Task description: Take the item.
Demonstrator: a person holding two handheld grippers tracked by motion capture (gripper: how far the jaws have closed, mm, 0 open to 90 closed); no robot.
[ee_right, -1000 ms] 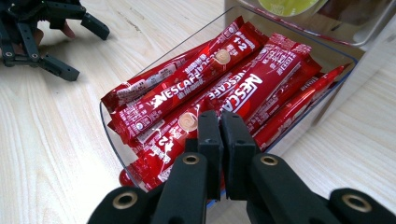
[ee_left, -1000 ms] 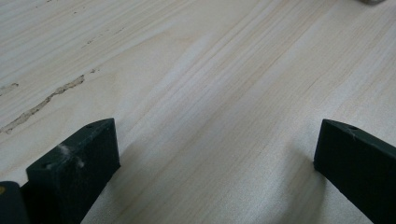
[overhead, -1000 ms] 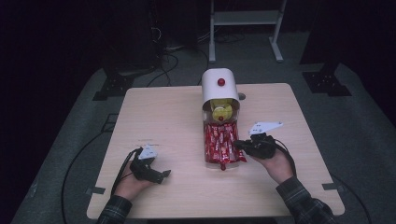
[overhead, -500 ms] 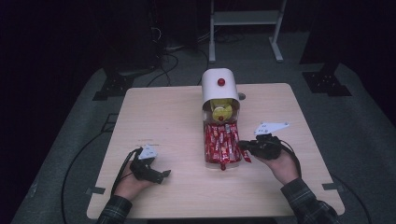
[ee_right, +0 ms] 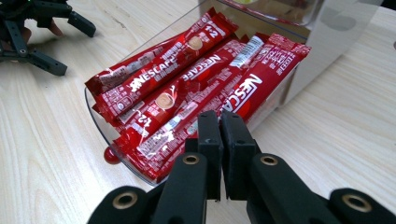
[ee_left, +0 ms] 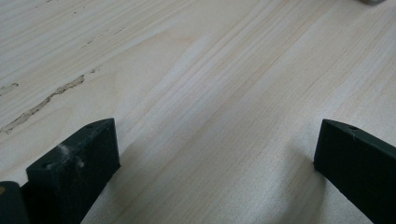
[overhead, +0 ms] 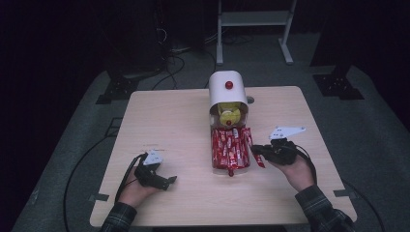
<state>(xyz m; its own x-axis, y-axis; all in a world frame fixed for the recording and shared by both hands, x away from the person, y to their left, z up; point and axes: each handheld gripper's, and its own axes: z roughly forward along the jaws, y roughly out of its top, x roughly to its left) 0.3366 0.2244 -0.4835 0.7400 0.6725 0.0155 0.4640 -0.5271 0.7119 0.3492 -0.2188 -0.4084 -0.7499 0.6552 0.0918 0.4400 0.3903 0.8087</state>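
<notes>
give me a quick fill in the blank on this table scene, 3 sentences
1. The coffee stick packets in the clear tray are ___ in colour.
2. The jaws of the left hand-held gripper stand ___.
3. The right hand-held gripper is closed, with a red packet at its tip, beside the tray's ___ edge.

Missing words: red; open; right
</notes>
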